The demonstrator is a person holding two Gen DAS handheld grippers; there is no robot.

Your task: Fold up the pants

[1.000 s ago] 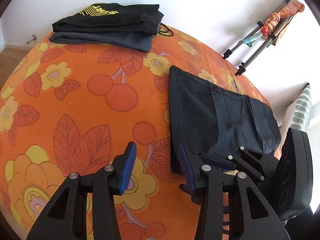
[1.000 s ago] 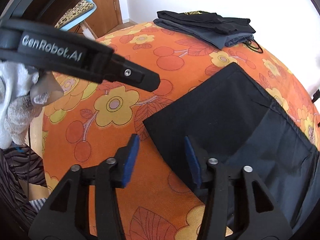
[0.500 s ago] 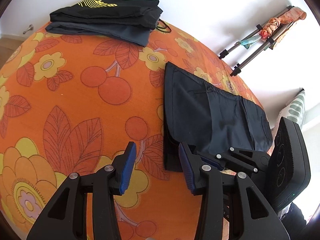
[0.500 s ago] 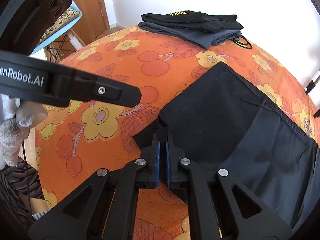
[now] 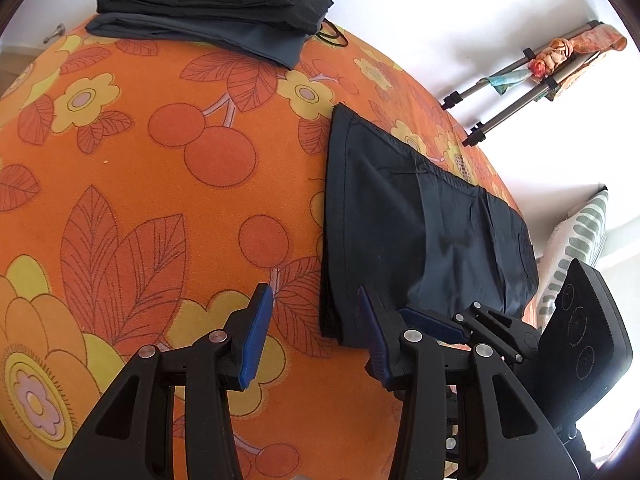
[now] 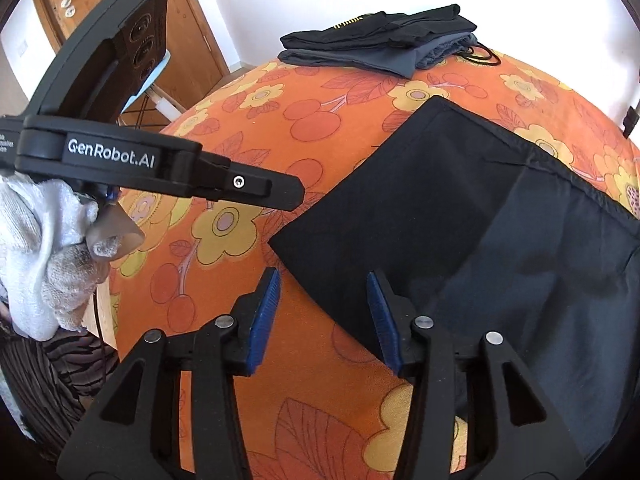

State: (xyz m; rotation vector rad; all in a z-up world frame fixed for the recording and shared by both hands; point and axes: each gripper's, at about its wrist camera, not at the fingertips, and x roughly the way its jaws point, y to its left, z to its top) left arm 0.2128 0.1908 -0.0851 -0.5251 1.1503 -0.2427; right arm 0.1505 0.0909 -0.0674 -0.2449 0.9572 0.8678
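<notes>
Springing apart, the right claw [image 6: 322, 316] let go the black pants' [image 6: 420, 216] corner it had pinched; left claw [image 5: 314, 334] stayed apart, empty — fold settled.

Two hand-held grippers angled downward, both with jaws apart.

The left black two-finger gripper with blue ribbed pads [image 5: 316, 334] points steeply down, its jaws standing partly apart with nothing pressed between the pads. Seen from the right wrist view, its long black body reaches in from the left, carried by a hand in a white knitted glove [image 6: 44, 256]. The right black two-finger gripper with blue ribbed pads [image 6: 324, 316] also tilts down; its jaws are opening, with nothing clamped between the pads. In the left wrist view its fingers [image 5: 430, 318] sit just beside the left gripper's right finger, though whether they touch is hard to tell.
</notes>
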